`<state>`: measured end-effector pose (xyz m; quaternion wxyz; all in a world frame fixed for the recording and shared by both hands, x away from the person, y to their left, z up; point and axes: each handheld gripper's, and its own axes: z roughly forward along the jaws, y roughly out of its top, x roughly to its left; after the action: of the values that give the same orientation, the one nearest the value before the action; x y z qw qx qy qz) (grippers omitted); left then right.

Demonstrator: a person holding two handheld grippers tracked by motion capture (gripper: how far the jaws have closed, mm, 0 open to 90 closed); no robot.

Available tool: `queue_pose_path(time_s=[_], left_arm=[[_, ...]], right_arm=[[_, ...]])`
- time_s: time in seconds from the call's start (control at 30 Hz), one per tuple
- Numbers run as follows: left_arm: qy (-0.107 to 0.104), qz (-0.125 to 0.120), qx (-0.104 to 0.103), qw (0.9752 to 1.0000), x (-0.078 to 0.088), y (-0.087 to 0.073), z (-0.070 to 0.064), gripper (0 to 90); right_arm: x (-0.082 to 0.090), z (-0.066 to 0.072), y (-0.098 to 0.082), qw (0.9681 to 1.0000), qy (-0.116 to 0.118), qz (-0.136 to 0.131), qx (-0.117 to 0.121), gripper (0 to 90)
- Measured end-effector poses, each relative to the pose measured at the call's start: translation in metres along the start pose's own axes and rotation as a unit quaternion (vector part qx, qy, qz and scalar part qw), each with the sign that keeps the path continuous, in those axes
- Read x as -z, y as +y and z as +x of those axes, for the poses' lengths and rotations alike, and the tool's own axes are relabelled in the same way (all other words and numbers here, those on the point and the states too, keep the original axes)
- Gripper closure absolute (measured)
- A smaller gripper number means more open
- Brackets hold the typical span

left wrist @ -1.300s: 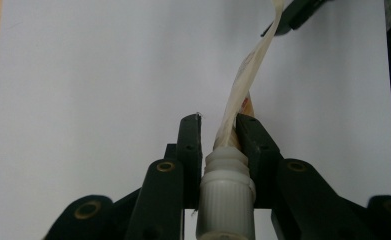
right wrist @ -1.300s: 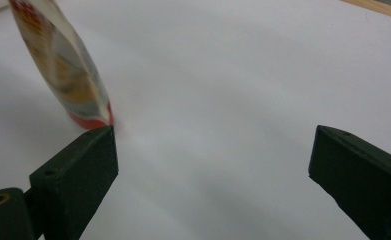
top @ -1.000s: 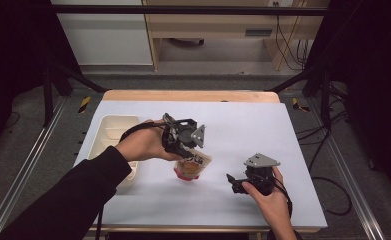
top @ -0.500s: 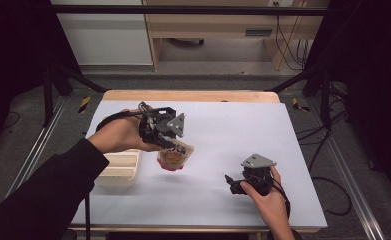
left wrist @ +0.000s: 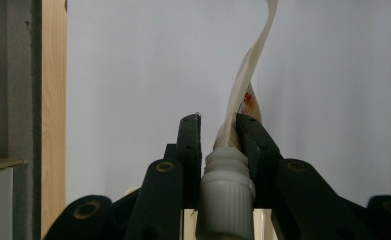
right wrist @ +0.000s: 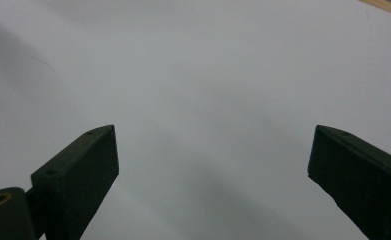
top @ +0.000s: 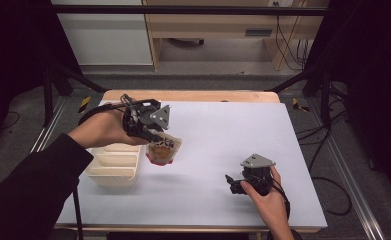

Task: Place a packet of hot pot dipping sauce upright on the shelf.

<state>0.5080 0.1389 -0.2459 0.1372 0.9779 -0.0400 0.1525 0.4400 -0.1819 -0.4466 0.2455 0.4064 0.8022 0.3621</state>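
A soft pouch (top: pixel 163 150) with a white screw cap and red-orange print hangs above the white table, just right of the cream tray (top: pixel 112 165). My left gripper (top: pixel 154 137) is shut on its top. In the left gripper view the black jaws (left wrist: pixel 218 125) pinch the pouch (left wrist: pixel 248 75) right at the white cap (left wrist: pixel 225 185), and the pouch curls away over the table. My right gripper (top: pixel 231 182) rests low at the front right of the table, pointing left. Its jaws (right wrist: pixel 213 150) stand wide open with only bare table between them.
The cream tray has several long compartments and sits at the table's left edge under my left forearm. The white table top (top: pixel 233 130) ends in a wooden strip (top: pixel 193 95) at the far side. Dark frame legs and cables stand beyond the table.
My left gripper has carried the pouch leftward and up, from the table's middle to beside the tray. The right gripper has kept still.
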Motion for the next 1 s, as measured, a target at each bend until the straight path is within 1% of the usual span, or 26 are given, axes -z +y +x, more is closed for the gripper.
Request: queue_pose_path(time_s=[0.07, 0.17, 0.27, 0.4, 0.43, 0.53, 0.63, 0.7, 0.8, 0.97, 1.0], left_arm=[[0.002, 0.000, 0.003, 1.0000, 0.004, -0.004, 0.000, 73.3], [0.005, 0.003, 0.008, 0.9999, 0.009, -0.010, 0.001, 73.3], [0.006, 0.005, 0.010, 0.9999, 0.012, -0.016, 0.002, 73.3], [0.008, 0.004, 0.015, 0.9998, 0.017, -0.022, 0.002, 73.3], [0.010, 0.004, 0.016, 0.9998, 0.018, -0.024, 0.002, 73.3], [0.012, 0.004, 0.020, 0.9997, 0.021, -0.028, 0.002, 73.3], [0.015, 0.003, 0.024, 0.9996, 0.023, -0.032, 0.003, 73.3], [0.015, 0.004, 0.026, 0.9996, 0.024, -0.033, 0.003, 73.3], [0.017, 0.006, 0.027, 0.9995, 0.025, -0.036, 0.004, 73.3], [0.021, 0.004, 0.033, 0.9992, 0.028, -0.046, 0.005, 73.3], [0.022, 0.005, 0.034, 0.9991, 0.028, -0.048, 0.005, 73.3]], right_arm=[[0.000, 0.000, 0.000, 1.0000, -0.001, -0.001, 0.002, 6.3], [0.000, 0.000, 0.000, 1.0000, -0.004, 0.000, -0.004, 6.5], [0.000, -0.001, -0.001, 1.0000, -0.006, 0.001, -0.002, 6.8], [0.001, -0.001, -0.001, 0.9999, -0.010, 0.001, 0.005, 7.3], [0.001, -0.001, -0.002, 0.9999, -0.012, 0.001, 0.011, 7.6], [0.001, 0.000, -0.002, 0.9998, -0.017, -0.003, 0.011, 7.7], [0.001, -0.002, -0.003, 0.9996, -0.022, -0.004, 0.016, 7.7], [0.002, -0.002, -0.004, 0.9996, -0.023, -0.006, 0.012, 7.8], [0.002, -0.002, -0.004, 0.9996, -0.025, -0.007, 0.012, 7.8], [0.002, -0.004, -0.004, 0.9995, -0.026, -0.008, 0.016, 7.9], [0.003, -0.003, -0.004, 0.9995, -0.028, -0.008, 0.013, 7.9]])
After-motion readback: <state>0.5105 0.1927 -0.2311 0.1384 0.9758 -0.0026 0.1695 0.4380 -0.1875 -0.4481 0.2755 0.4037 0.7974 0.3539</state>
